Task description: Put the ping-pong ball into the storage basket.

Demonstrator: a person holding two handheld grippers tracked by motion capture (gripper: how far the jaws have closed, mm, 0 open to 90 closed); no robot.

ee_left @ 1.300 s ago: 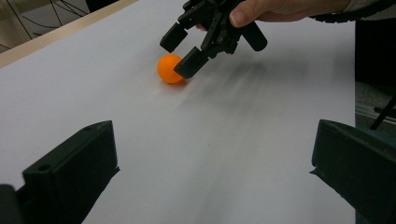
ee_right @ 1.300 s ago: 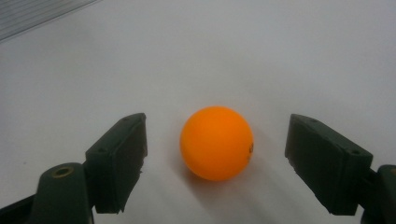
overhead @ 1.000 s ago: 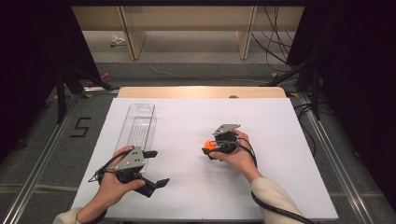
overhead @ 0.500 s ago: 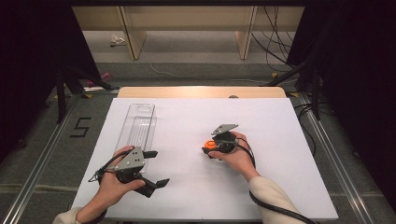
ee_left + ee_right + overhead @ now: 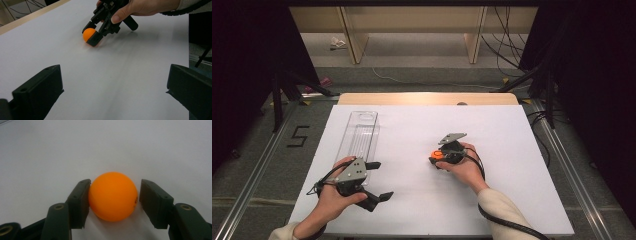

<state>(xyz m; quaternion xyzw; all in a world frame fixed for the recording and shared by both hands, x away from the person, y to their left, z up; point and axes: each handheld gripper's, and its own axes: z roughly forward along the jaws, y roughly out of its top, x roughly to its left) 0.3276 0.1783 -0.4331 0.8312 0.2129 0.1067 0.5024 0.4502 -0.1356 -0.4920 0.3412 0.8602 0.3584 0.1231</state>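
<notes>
Now | orange ball (image 5: 113,196) between right gripper (image 5: 113,202) jaws, small gap one side | left gripper (image 5: 112,95) jaws wide, empty

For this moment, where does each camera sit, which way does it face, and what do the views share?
High view: fixed above the person's side, looking forward and down on the white table; both forearms, left tool and right tool show.
Left gripper view: rides the left tool, looking across the table at the right hand; its own jaws stand wide apart.
Right gripper view: rides the right tool, looking down at the table; its jaws flank the orange ball, a slight gap on one side.
Shared: all three show the ball.
</notes>
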